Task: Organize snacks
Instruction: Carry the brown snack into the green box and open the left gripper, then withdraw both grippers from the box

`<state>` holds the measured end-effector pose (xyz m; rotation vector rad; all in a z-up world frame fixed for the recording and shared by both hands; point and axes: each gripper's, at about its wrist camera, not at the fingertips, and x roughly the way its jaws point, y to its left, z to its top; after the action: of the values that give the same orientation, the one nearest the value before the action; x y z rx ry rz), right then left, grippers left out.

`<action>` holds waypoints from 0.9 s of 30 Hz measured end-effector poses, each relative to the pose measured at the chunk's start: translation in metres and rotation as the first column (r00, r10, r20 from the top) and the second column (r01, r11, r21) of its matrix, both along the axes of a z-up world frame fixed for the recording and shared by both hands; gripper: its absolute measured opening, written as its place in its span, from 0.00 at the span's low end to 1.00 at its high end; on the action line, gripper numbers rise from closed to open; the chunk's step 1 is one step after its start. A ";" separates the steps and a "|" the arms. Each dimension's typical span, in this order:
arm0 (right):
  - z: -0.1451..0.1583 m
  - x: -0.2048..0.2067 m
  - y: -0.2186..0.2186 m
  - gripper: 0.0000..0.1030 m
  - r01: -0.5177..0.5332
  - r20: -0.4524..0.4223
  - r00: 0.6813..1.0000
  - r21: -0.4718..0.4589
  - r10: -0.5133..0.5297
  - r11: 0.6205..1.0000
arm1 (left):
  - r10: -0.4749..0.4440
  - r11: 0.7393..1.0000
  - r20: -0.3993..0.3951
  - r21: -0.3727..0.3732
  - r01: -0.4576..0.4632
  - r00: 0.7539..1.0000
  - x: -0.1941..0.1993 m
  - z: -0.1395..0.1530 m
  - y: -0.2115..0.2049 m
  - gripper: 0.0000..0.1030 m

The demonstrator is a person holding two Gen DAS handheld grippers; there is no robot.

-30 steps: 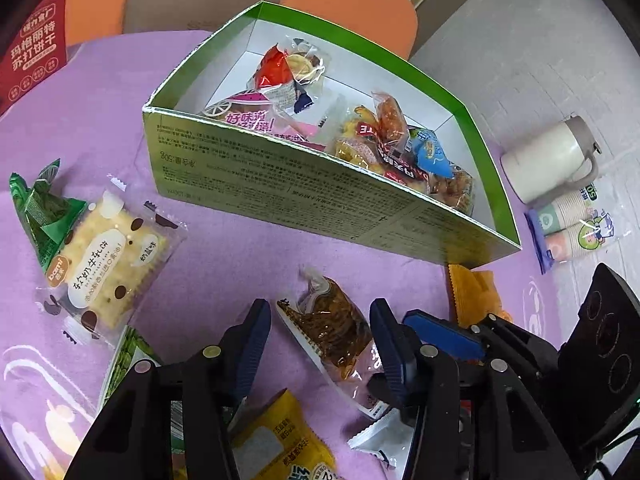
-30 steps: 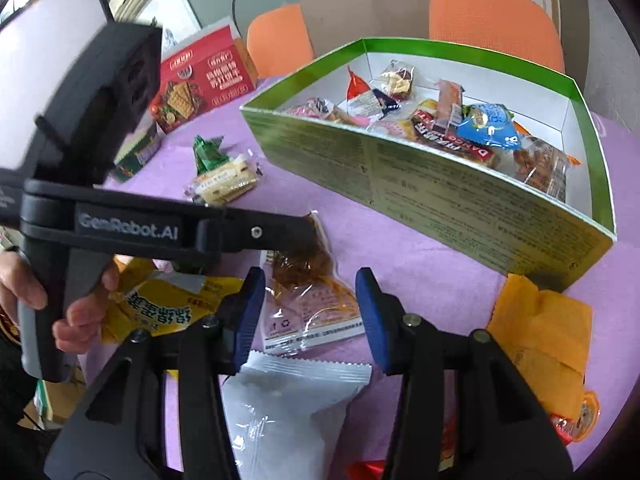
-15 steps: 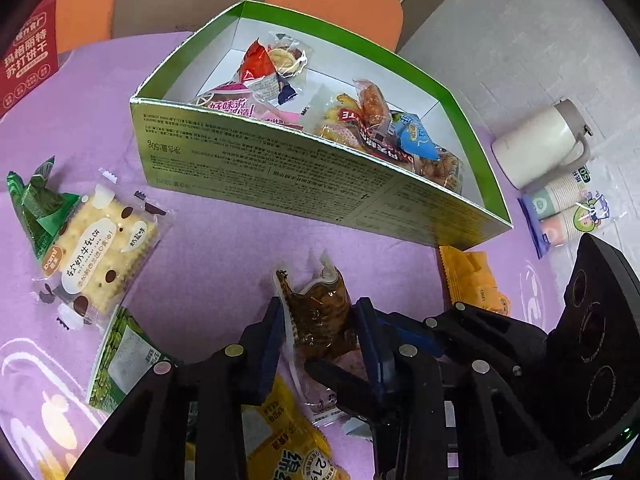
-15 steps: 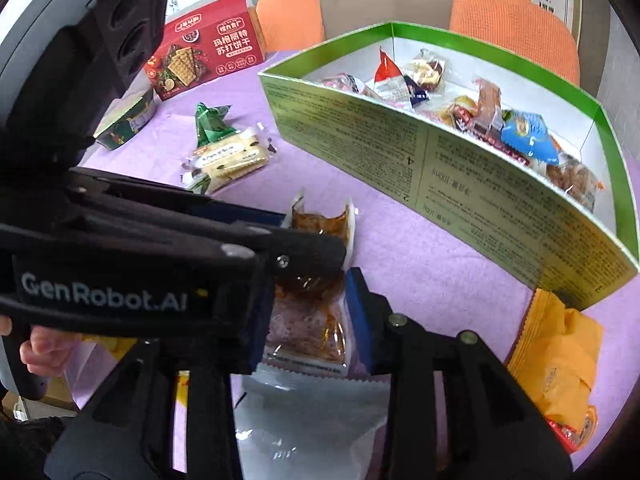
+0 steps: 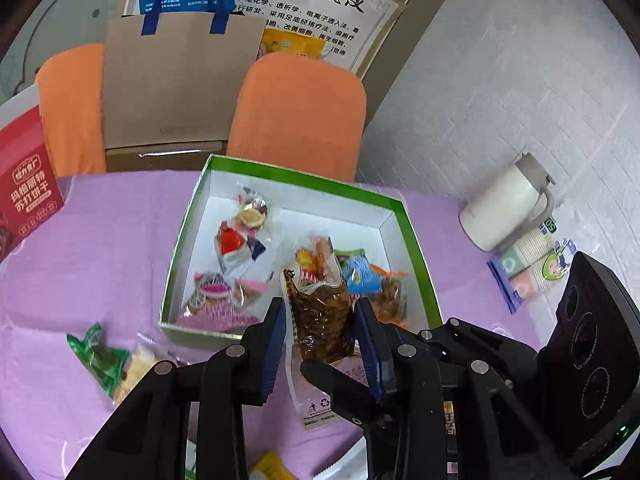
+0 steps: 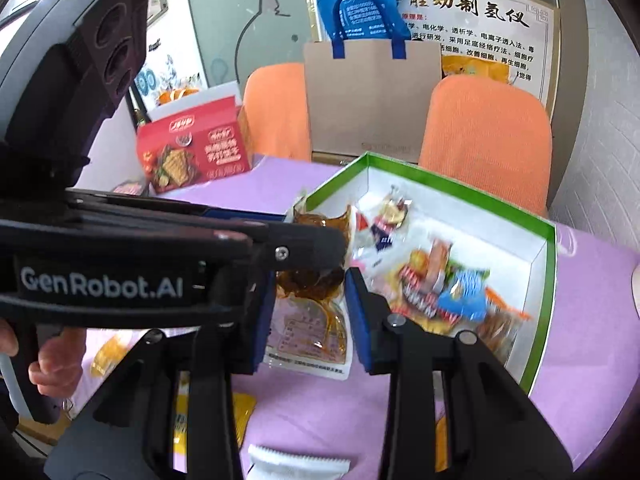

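A clear packet of brown snack (image 5: 320,320) hangs above the purple tablecloth, just in front of the green-rimmed white box (image 5: 416,248). My left gripper (image 5: 320,312) is shut on its upper part. The right gripper (image 6: 310,308) is shut on the same packet (image 6: 308,320) lower down, and one of its black fingers (image 5: 340,384) crosses under the packet in the left wrist view. The left gripper's arm (image 6: 160,240) lies across the right wrist view. The box (image 6: 548,288) holds several wrapped snacks.
A green packet (image 5: 98,354), a yellow one (image 5: 272,466) and a white one (image 6: 296,460) lie loose on the cloth. A red biscuit box (image 6: 192,156) stands at the back left. A white jug (image 5: 504,204) and paper cups (image 5: 528,264) lie right. Orange chairs stand behind.
Both grippers closed on the brown packet and lifted it off the cloth. Both views now look down into the box from higher up.
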<state>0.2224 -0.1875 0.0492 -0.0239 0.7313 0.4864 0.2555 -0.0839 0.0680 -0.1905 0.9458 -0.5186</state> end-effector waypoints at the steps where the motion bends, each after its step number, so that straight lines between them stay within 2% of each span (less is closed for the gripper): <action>1: 0.002 0.006 -0.002 0.36 0.002 0.004 1.000 0.001 -0.002 1.000 | 0.002 1.000 0.006 -0.002 -0.002 1.000 0.009 0.002 0.000 0.34; 6: -0.005 0.037 -0.002 0.36 0.017 -0.009 1.000 0.014 -0.017 1.000 | 0.001 1.000 0.010 -0.007 -0.001 1.000 0.042 -0.004 -0.006 0.34; 12: -0.034 0.059 -0.003 0.38 0.019 -0.071 0.997 0.007 -0.019 1.000 | -0.007 1.000 -0.043 0.003 0.007 0.999 0.069 -0.037 -0.012 0.34; 14: -0.042 0.063 -0.003 0.42 0.018 -0.086 0.996 -0.011 -0.019 1.000 | -0.004 1.000 -0.057 0.010 0.005 0.998 0.074 -0.049 -0.012 0.34; 15: -0.044 0.063 -0.002 0.48 0.021 -0.084 0.996 -0.033 -0.024 0.999 | -0.006 1.000 -0.057 0.018 0.007 0.998 0.075 -0.054 -0.012 0.44; 16: -0.045 0.062 -0.001 0.66 0.028 -0.077 0.997 -0.051 -0.032 0.998 | -0.004 0.999 -0.059 0.037 0.007 0.998 0.075 -0.057 -0.012 0.68; 17: -0.045 0.060 -0.001 0.81 0.041 -0.056 0.997 -0.070 -0.045 0.997 | 0.009 0.998 -0.055 0.059 -0.006 0.998 0.074 -0.059 -0.012 0.79; 18: -0.044 0.057 -0.001 0.84 0.051 -0.031 0.998 -0.088 -0.053 0.995 | 0.033 0.996 -0.037 0.081 -0.030 0.999 0.072 -0.060 -0.009 0.89; 20: -0.043 0.054 -0.004 0.85 0.059 -0.024 0.998 -0.093 -0.061 0.994 | 0.059 0.991 0.010 0.116 -0.060 0.998 0.066 -0.057 -0.007 0.89; 22: -0.041 0.052 -0.006 0.89 0.069 -0.038 0.997 -0.083 -0.072 0.994 | 0.060 0.989 0.014 0.137 -0.061 0.998 0.063 -0.056 -0.004 0.90; 27: -0.023 0.032 -0.010 0.90 0.077 -0.013 0.997 -0.074 -0.078 0.994 | 0.067 0.986 0.056 0.150 -0.075 0.996 0.046 -0.040 0.008 0.89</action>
<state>0.2539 -0.1979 0.0267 -0.0605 0.7623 0.3859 0.3015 -0.0757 0.0282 -0.0729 0.9216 -0.3825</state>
